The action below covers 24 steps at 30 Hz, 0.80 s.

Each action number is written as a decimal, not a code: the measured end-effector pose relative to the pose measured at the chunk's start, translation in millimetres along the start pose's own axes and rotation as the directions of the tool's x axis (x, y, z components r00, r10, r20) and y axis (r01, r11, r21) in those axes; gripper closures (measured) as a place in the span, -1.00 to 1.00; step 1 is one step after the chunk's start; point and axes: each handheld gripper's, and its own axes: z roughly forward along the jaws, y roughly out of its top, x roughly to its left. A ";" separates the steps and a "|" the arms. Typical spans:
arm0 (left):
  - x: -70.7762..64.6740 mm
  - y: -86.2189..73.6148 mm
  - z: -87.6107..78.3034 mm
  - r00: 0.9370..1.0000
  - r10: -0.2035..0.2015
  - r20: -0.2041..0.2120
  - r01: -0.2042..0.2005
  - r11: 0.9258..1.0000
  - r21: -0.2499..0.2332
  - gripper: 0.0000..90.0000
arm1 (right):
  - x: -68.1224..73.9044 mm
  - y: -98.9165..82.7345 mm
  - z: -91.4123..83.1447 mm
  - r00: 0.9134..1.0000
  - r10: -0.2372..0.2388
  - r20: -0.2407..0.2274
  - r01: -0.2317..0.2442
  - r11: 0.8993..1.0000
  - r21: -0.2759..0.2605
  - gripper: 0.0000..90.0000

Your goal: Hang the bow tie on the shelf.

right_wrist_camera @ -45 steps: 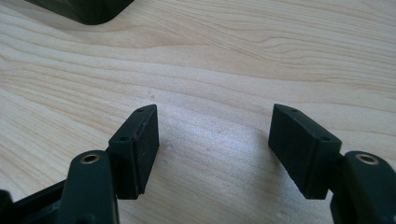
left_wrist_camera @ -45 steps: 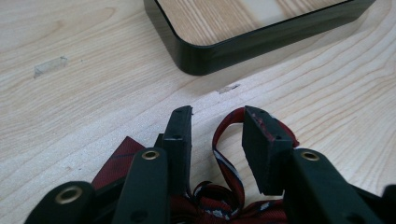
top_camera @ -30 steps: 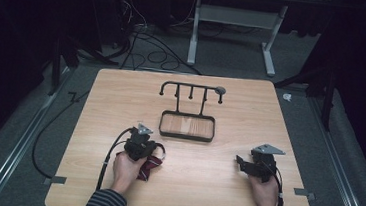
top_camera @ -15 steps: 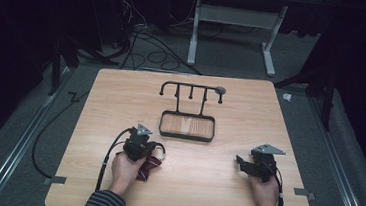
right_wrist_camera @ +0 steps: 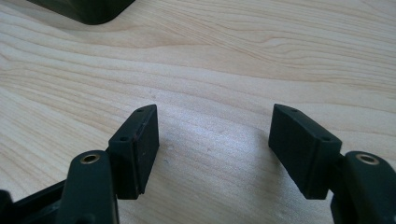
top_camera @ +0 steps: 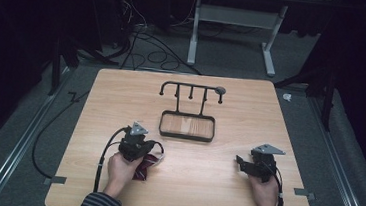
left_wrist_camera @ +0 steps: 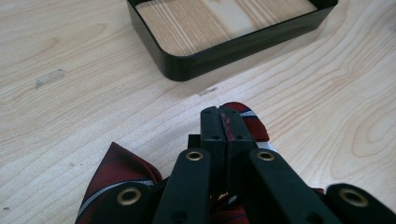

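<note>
A dark red striped cloth [top_camera: 145,169] lies bunched on the wooden table [top_camera: 121,97] under the person's left hand. My left gripper [top_camera: 143,147] is shut on it. In the left gripper view the jaws stand together, with a thin edge of the red fabric [left_wrist_camera: 250,120] pinched between them at the left gripper's tip [left_wrist_camera: 227,114]. More of the cloth [left_wrist_camera: 116,170] spreads out below the jaws. My right gripper [top_camera: 242,163] rests low over bare wood at the front right. It is open, and the right gripper [right_wrist_camera: 212,121] has nothing between its pads.
A black stand with a hook bar [top_camera: 192,87] and a shallow black tray [top_camera: 185,137] sits at the table's middle, just beyond both grippers. The tray's rim [left_wrist_camera: 233,49] is close ahead of the left gripper. Cables [top_camera: 100,161] trail off the front edge.
The left gripper has shifted slightly and lifted a little, with the cloth still in its jaws. The right gripper has stayed where it was.
</note>
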 end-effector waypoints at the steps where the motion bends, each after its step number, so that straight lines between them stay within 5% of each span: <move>1: 0.2 0.3 -2.6 1.000 -0.005 0.005 0.005 1.000 -0.008 0.98 | 0.0 0.0 0.0 1.000 0.000 0.000 0.000 1.000 0.000 -0.23; 24: -9.2 32.1 -58.2 0.997 0.039 0.069 -0.029 0.989 -0.145 0.98 | -0.3 0.0 -0.1 1.000 0.004 -0.005 -0.004 1.000 -0.001 -0.23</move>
